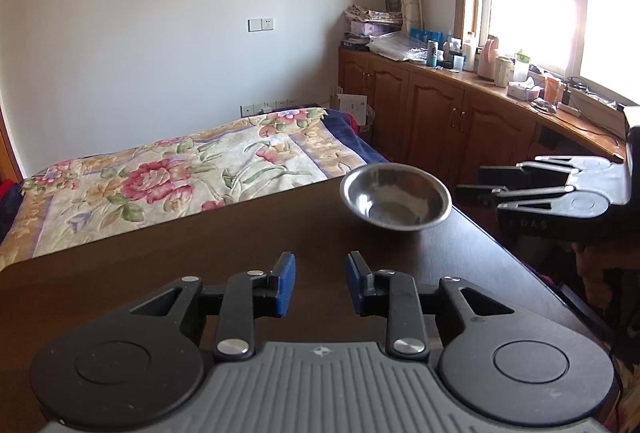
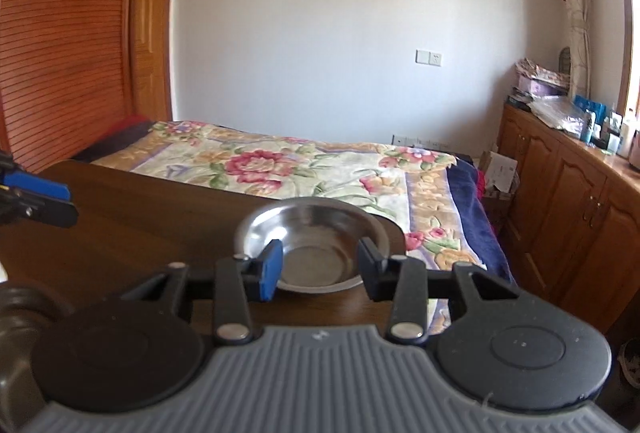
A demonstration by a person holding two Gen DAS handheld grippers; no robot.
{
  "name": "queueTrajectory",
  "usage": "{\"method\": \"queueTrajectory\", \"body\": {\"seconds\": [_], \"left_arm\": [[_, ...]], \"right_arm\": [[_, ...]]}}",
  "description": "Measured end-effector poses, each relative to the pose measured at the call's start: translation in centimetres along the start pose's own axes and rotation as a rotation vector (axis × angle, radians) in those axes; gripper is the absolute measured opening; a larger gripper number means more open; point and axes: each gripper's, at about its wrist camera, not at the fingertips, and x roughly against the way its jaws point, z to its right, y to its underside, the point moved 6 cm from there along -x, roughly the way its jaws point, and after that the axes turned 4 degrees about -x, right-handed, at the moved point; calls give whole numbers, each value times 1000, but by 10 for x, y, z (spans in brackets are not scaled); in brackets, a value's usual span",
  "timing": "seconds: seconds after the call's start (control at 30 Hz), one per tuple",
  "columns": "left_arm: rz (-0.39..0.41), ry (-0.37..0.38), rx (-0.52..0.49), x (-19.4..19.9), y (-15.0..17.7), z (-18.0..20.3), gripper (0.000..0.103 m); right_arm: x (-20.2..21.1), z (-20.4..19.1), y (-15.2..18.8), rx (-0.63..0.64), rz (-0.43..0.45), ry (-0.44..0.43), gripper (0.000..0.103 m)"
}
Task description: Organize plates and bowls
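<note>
Blue-padded fingers of the right hand-held gripper [image 2: 318, 265] sit closest to the lens, spread apart and empty, lined up with the near side of a small round stainless-steel bowl [image 2: 310, 245] without touching it. That bowl stands upright on the dark brown wooden desk [image 1: 200, 253], close to the desk's far right corner, just short of the far edge where the flower-patterned bed [image 1: 160, 173] begins. Over bare wood nearer the front edge, the left hand-held gripper [image 1: 320, 281] hovers with its jaws likewise parted and holding nothing, well apart from the bowl. As a thin metal dish, the bowl is probably light and rigid, not fragile, but smooth and polished, so it may skid on the wood or slip between the pads. Its flared rim looks like the best place to take hold, one finger inside and one outside the wall on the near side. A lopsided pinch could tip it toward the corner.
</note>
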Motion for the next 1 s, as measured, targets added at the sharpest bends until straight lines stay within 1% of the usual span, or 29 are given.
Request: {"method": "queueTrajectory", "body": {"seconds": [0.13,0.2,0.27,0.43,0.53,0.67,0.73,0.8,1.0], "left_arm": [[-8,11,-9,-16,-9,3,43],[-13,21,-13,-26,-15,5,51],[-8,35,-21,-35,-20,6,53],[-25,50,-31,-58,-30,11,53],[-35,55,-55,-71,-35,15,53],[-67,74,-63,-92,-41,20,53],[-83,86,-58,-103,-43,20,50],[-100,94,-58,-112,-44,21,46],[-138,98,-67,-136,-44,25,42]], "right_arm": [[-10,13,3,-28,-4,12,43],[-15,18,5,-44,-5,13,43],[-19,22,7,-59,-4,15,43],[-31,30,12,-93,-15,7,43],[-35,35,13,-109,-18,1,43],[-39,40,14,-135,-26,-10,43],[-42,42,14,-145,-29,-17,43],[-43,42,14,-148,-31,-22,43],[-47,43,15,-169,-41,-43,43]]}}
